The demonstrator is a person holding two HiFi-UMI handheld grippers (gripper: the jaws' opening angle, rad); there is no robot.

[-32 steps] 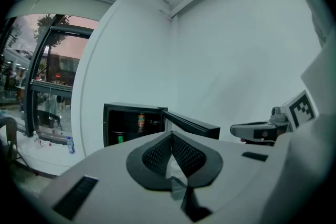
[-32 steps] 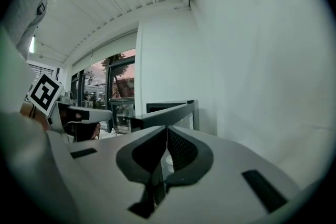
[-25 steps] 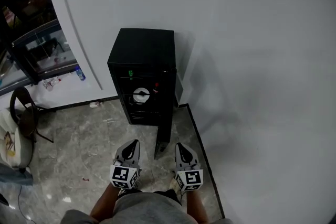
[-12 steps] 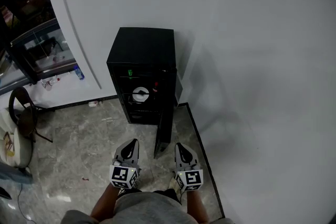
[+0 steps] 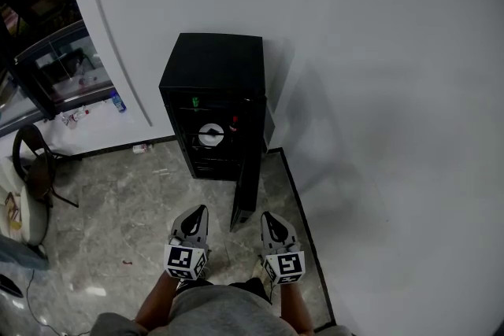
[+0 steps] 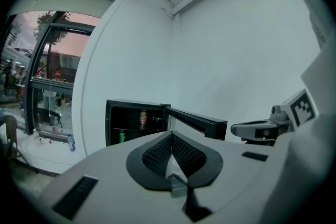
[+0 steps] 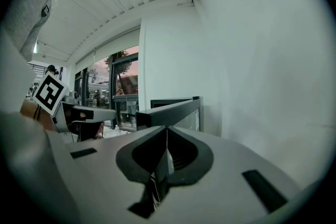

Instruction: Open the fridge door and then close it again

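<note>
the black fridge [image 5: 211,81] stands against the white wall [image 5: 378,75], at 12 o'clock from the person. its door [image 5: 247,189] is swung wide, with the free edge pointing toward 6 o'clock, so the shelves [image 5: 206,163] inside show. the opening looks done and the closing is left. the left gripper [image 5: 196,216] sits at 7 o'clock of that edge and the right gripper [image 5: 268,219] at 5 o'clock. both are near the door but not touching it, each with jaws pressed together on nothing.
</note>
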